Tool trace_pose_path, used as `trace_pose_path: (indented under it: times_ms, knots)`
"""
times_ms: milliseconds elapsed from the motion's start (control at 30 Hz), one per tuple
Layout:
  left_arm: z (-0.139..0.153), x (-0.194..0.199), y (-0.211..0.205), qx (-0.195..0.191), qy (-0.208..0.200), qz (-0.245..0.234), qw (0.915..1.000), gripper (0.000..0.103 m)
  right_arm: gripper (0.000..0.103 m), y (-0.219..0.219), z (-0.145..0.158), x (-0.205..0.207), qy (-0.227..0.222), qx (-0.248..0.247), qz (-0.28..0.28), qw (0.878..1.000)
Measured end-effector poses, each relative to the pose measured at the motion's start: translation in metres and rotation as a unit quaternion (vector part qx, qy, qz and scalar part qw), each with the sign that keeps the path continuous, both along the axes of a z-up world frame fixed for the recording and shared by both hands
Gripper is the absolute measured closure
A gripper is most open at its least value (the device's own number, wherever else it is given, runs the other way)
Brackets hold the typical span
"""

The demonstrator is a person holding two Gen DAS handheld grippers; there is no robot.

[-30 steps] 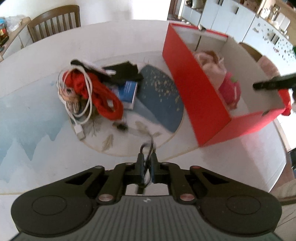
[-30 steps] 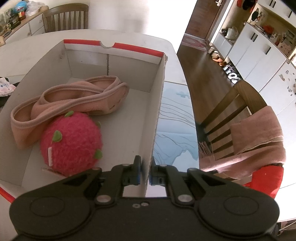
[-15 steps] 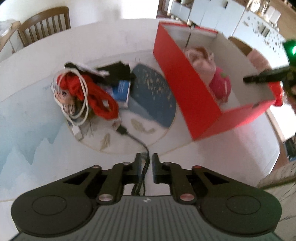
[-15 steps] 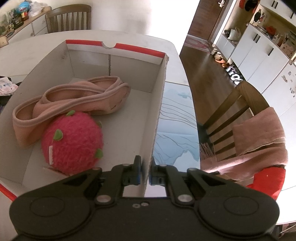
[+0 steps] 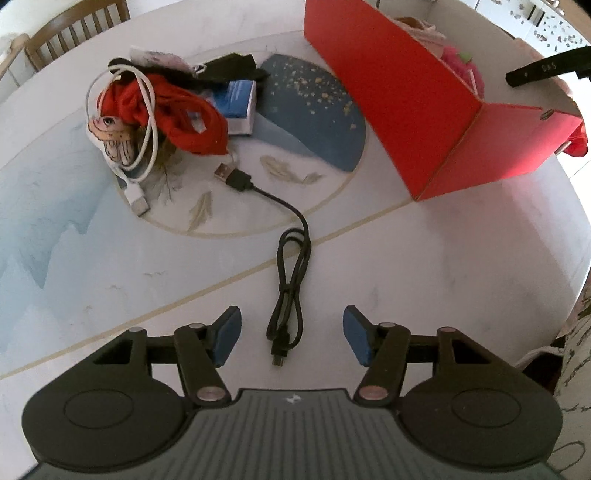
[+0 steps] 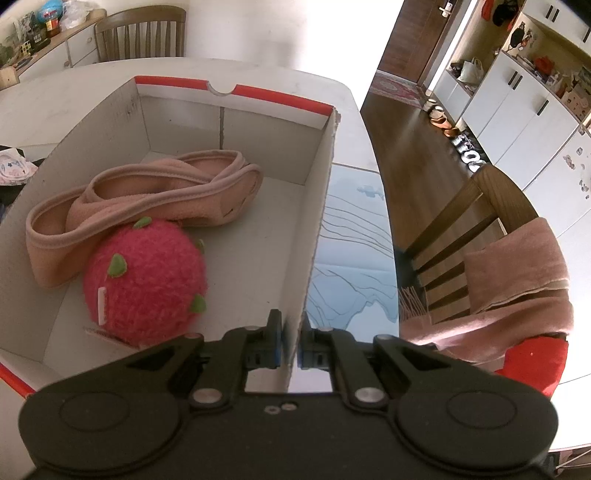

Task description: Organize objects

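Note:
A black USB cable (image 5: 288, 266) lies loose on the table, its small plug end between the spread fingers of my left gripper (image 5: 291, 338), whose jaws are opening and touch nothing. Farther off sits a pile: red cloth (image 5: 173, 110), white cable (image 5: 144, 122), blue box (image 5: 238, 101), black item (image 5: 231, 68). My right gripper (image 6: 291, 345) is shut on the side wall (image 6: 314, 236) of the red box (image 5: 399, 99). Inside the box lie a pink fuzzy ball (image 6: 144, 280) and a pink band (image 6: 147, 199).
The round table (image 5: 461, 266) carries a printed mat. A wooden chair (image 6: 480, 218) draped with pink cloth stands right of the box; another chair (image 6: 140, 35) is at the far side. The other gripper's black finger (image 5: 546, 68) shows over the box.
My left gripper sank toward the table and its jaws spread apart, letting go of the black cable, which now lies stretched on the table. The right gripper kept still on the box wall.

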State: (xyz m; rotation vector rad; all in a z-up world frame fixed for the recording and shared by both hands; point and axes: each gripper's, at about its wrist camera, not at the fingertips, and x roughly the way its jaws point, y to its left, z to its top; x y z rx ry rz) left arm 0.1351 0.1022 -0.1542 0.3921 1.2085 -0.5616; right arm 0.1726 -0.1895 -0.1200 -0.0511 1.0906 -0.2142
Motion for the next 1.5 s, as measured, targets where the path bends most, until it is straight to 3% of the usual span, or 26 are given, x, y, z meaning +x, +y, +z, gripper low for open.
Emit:
trace_pose_path:
  times_ms: [300,433,533,700,1100,1333,1500]
  knots:
    - [0.0,-0.002,-0.001,0.013,-0.012,-0.01,0.9998,0.085,0.097,0.0,0.0,0.0,0.0,0.0,-0.001,1.0]
    - [0.0,-0.006,-0.003,0.022,-0.021,-0.02,0.9993,0.085,0.097,0.0,0.0,0.0,0.0,0.0,0.0,1.0]
    - [0.006,-0.002,-0.001,0.007,-0.023,-0.003,0.9997,0.095,0.097,0.0,0.0,0.0,0.0,0.0,0.0,1.0]
    - [0.029,0.012,0.004,-0.037,-0.028,0.031,0.9984,0.098,0.097,0.0,0.0,0.0,0.0,0.001,0.0,1.0]
    - [0.098,0.031,-0.01,-0.118,-0.061,0.04,0.9903,0.1,0.098,-0.003,0.0,-0.001,-0.003,0.008,0.003,1.0]
    - [0.152,0.05,-0.03,-0.145,-0.108,0.011,0.9835,0.102,0.098,-0.004,0.0,-0.002,-0.005,0.01,0.003,1.0]
    - [0.174,0.059,-0.048,-0.156,-0.131,-0.009,0.979,0.102,0.098,-0.006,-0.001,-0.002,-0.005,0.014,0.003,1.0]
